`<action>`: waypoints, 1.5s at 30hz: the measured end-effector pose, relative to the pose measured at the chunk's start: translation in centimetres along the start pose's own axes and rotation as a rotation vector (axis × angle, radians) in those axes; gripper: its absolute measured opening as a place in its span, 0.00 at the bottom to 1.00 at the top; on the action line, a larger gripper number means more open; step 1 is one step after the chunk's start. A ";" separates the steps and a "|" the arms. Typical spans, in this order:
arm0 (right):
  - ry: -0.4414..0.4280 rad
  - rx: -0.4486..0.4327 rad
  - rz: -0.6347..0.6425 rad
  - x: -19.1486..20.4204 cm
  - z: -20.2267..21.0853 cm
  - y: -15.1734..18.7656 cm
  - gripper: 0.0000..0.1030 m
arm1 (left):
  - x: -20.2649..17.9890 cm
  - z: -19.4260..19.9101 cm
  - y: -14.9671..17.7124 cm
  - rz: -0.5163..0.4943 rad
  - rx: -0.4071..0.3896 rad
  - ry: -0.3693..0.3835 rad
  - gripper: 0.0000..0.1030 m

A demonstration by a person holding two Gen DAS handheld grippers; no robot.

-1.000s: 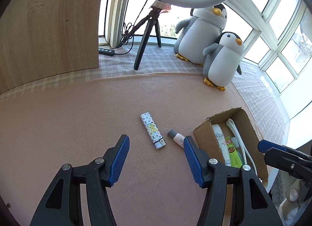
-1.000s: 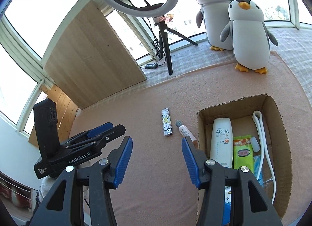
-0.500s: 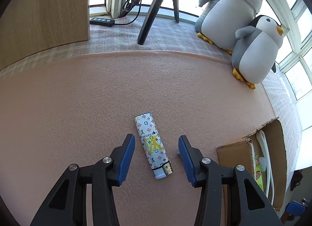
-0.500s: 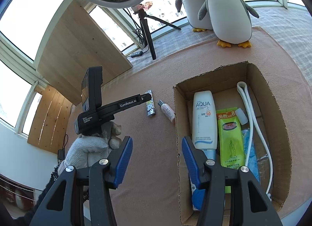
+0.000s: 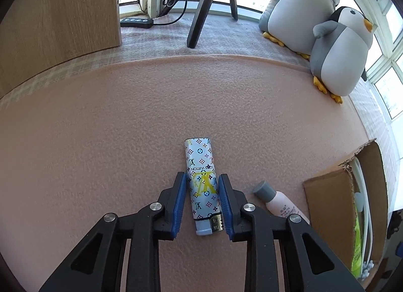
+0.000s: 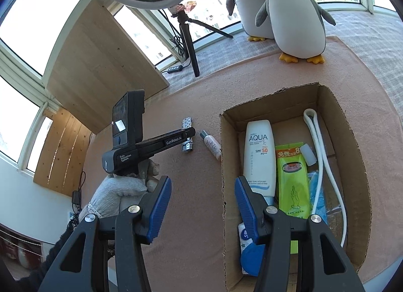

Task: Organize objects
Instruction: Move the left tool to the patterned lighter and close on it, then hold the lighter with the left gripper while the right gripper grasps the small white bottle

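A patterned lighter (image 5: 201, 181) lies flat on the pink mat. My left gripper (image 5: 202, 176) straddles its middle, its jaws closing, and the blue pads meet the lighter's long sides. From the right wrist view the same lighter (image 6: 187, 125) shows past the left gripper (image 6: 190, 135), held by a gloved hand (image 6: 121, 191). A small pink bottle with a grey cap (image 5: 277, 200) lies just right of the lighter, beside the cardboard box (image 6: 229, 166). My right gripper (image 6: 202, 180) hovers open over the box's left wall with nothing between its fingers.
The box holds a white AQUA tube (image 6: 258, 156), a green packet (image 6: 292, 181) and a white cable (image 6: 325, 156). Two plush penguins (image 5: 337, 52) stand at the mat's far right. A tripod leg (image 5: 201, 12), a power strip (image 5: 137, 22) and a wooden board (image 5: 58, 12) sit behind the mat.
My left gripper has come down over the lighter and its jaws have narrowed from wide apart to the lighter's sides. The right gripper has shifted closer over the box's left wall, jaws unchanged.
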State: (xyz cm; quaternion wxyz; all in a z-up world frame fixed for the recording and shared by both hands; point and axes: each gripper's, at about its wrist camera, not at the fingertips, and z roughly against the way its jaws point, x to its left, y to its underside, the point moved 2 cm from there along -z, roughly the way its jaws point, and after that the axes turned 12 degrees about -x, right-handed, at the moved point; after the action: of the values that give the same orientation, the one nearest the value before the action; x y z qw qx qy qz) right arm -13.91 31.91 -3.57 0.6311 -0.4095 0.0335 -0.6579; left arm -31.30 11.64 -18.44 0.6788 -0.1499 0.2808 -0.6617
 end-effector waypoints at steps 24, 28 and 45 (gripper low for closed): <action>0.146 0.277 0.324 6.9 -15.5 -2.6 0.32 | 7.4 8.3 8.8 0.030 -0.029 0.032 0.24; 0.234 0.307 0.399 7.3 -17.4 -2.1 0.32 | 7.9 9.2 9.8 0.047 -0.031 0.048 0.24; 0.370 0.407 0.468 6.5 -20.6 -0.7 0.32 | 9.2 9.9 10.7 0.070 -0.029 0.100 0.25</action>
State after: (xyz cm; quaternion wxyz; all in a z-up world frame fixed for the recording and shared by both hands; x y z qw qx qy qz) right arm -25.59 16.70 -13.56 0.8165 -0.1306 0.1081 -0.5519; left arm -17.11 1.82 -18.37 0.6844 -0.1169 0.3289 -0.6401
